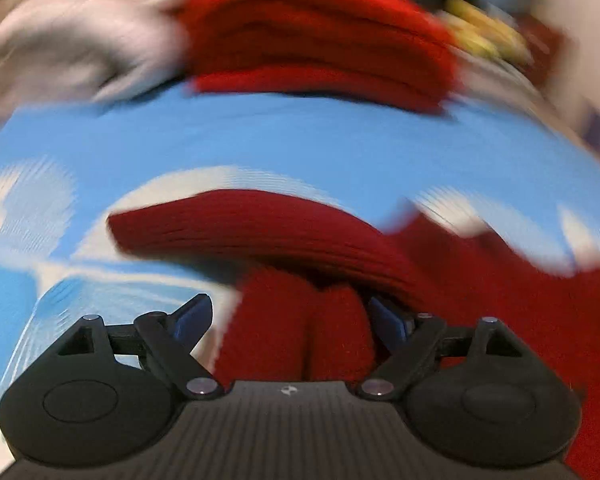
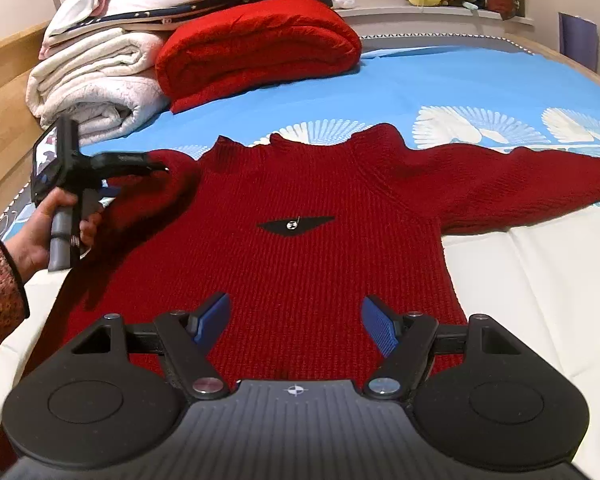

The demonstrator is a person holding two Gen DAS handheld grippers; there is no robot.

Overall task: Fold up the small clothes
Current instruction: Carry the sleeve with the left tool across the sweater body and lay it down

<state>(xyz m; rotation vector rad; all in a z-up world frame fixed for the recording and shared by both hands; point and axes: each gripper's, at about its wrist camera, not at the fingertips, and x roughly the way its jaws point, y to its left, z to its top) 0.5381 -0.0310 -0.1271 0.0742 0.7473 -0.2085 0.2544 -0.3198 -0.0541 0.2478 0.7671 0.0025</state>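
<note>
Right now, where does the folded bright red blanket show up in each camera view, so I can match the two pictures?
Left wrist view: the folded red blanket sits top centre, blurred, beyond the dark red sweater.
Right wrist view: the blanket lies upper left of centre, beside the white bedding pile.
Shared landmark: the blue sheet lies between blanket and sweater in both views.

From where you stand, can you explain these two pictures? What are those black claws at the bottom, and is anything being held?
No robot here: a person holds a two-finger gripper in each hand, each with a camera looking along its fingers. The sharp picture is from the right gripper, open above a dark red sweater spread flat on the bed. At its left, a hand holds the left gripper by the sweater's sleeve. The blurred picture is that gripper's view: sleeve fabric lies between its jaws, but a grip cannot be told.
</note>
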